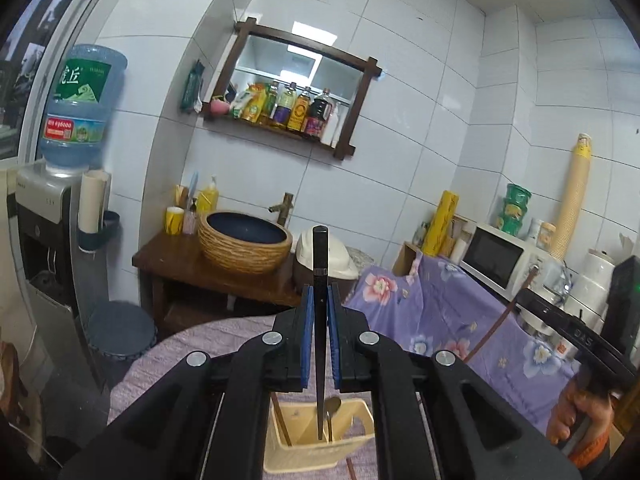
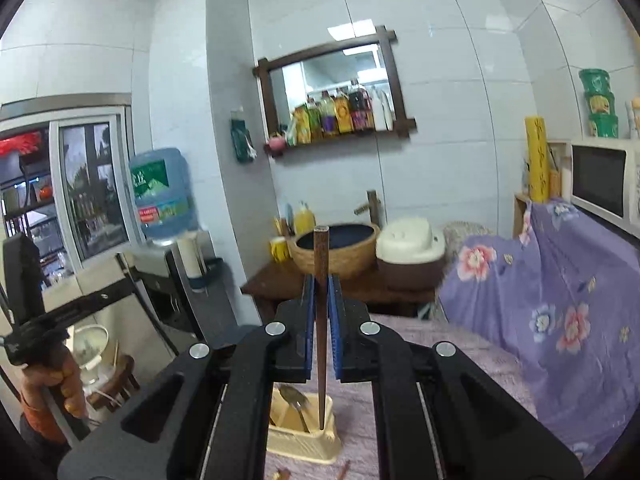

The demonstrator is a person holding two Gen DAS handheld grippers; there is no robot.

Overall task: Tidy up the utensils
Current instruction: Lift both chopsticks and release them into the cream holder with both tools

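Both the left gripper (image 1: 321, 292) and the right gripper (image 2: 321, 284) are matte black linkages with round silver screws behind the jaws, which carry ribbed blue pads (image 1: 307, 332). An orange sleeve (image 1: 592, 446) shows.

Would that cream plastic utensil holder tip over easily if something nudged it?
Probably. The cream plastic utensil holder looks thin-walled and light, and it stands on a soft purple cloth, so likely wobbly. The tall metal spoon leaning inside may add top weight.
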